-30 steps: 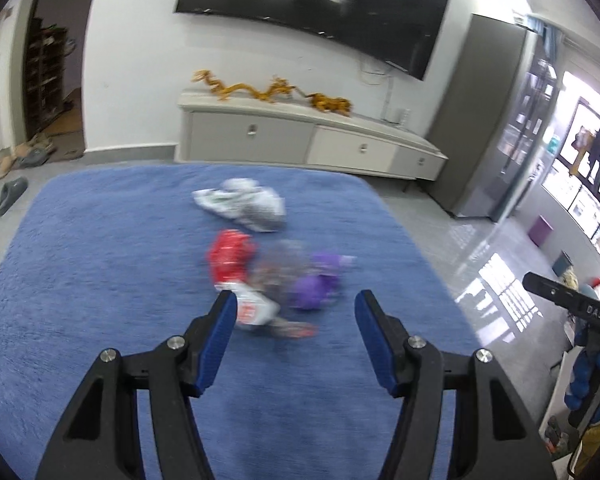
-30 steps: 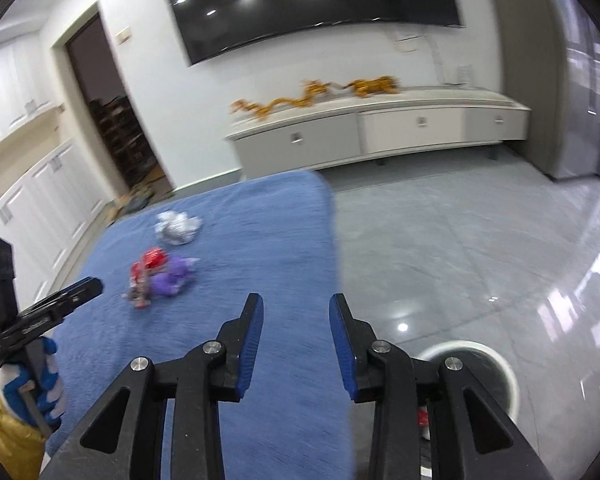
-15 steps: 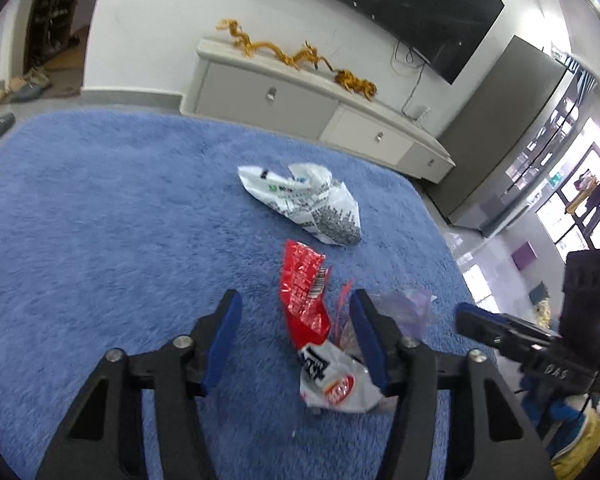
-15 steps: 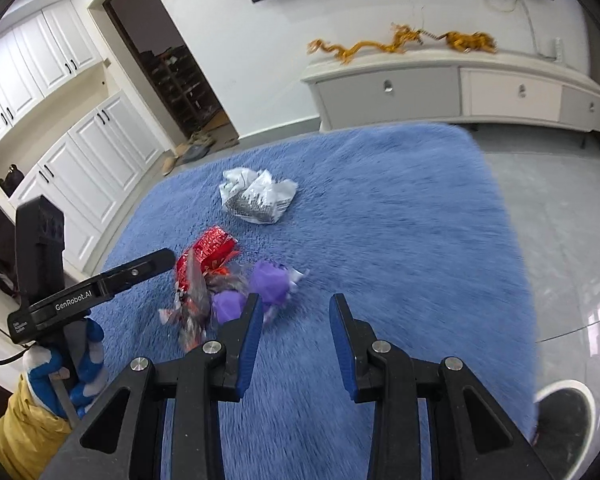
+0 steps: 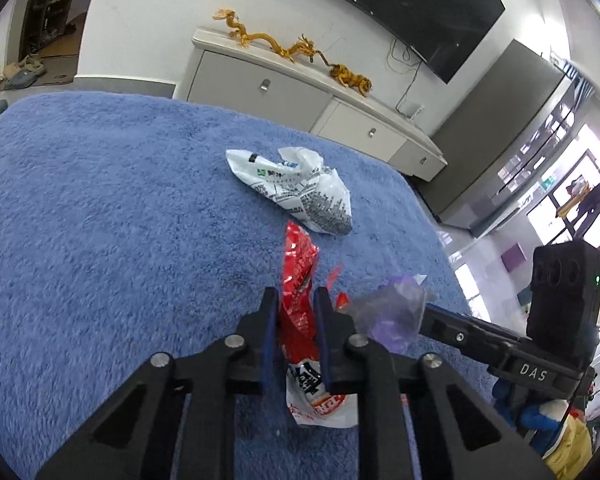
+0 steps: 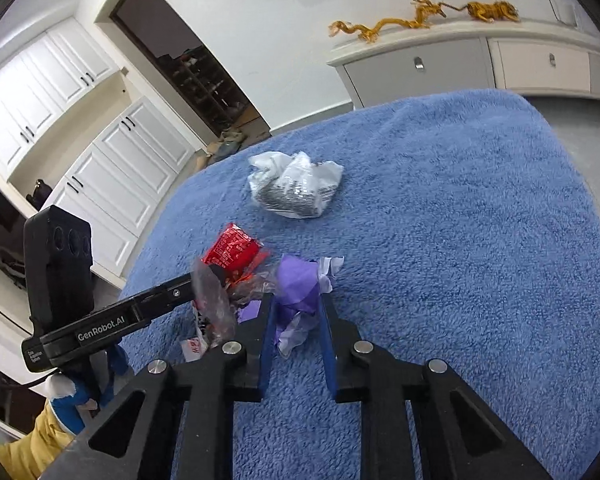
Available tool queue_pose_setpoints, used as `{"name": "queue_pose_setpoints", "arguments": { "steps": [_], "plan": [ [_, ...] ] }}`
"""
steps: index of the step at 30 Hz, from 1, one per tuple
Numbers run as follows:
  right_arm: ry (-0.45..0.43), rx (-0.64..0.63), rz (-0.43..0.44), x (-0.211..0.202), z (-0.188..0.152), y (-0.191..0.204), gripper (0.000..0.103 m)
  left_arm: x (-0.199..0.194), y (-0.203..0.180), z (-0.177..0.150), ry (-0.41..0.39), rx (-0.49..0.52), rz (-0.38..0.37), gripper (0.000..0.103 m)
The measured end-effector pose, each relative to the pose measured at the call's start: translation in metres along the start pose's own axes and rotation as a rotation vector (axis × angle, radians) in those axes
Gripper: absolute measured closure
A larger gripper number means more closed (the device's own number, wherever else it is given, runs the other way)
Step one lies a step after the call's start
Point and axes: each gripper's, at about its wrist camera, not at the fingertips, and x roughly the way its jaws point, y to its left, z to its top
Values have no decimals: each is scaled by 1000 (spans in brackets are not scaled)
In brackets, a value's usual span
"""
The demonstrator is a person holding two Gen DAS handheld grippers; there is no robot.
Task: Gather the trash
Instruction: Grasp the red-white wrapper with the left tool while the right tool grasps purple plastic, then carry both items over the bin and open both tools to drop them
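Trash lies on a blue carpet. My left gripper is shut on a red and white snack wrapper, seen in the right wrist view as the red wrapper. My right gripper has its jaws close around a purple wrapper, which also shows in the left wrist view; the jaws stand a little apart and touch its sides. A crumpled white printed bag lies farther away on the carpet, and it also shows in the right wrist view.
A low white cabinet with golden dragon figures stands against the far wall under a black TV. White cupboards line the left side. Grey tiled floor lies beyond the carpet's edge.
The left gripper's jaws closed onto the red wrapper. The right gripper moved forward and its jaws narrowed around the purple wrapper.
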Motion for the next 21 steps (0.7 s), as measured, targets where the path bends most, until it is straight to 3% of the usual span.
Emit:
{"name": "queue_pose_setpoints", "arguments": {
  "steps": [11, 21],
  "plan": [
    [-47, -59, -86, -59, -22, 8, 85, -67, -20, -7, -99, 21, 3, 87],
    [-195, -12, -139, -156, -53, -11, 85, -119, -77, -8, -171, 92, -11, 87]
  ]
}}
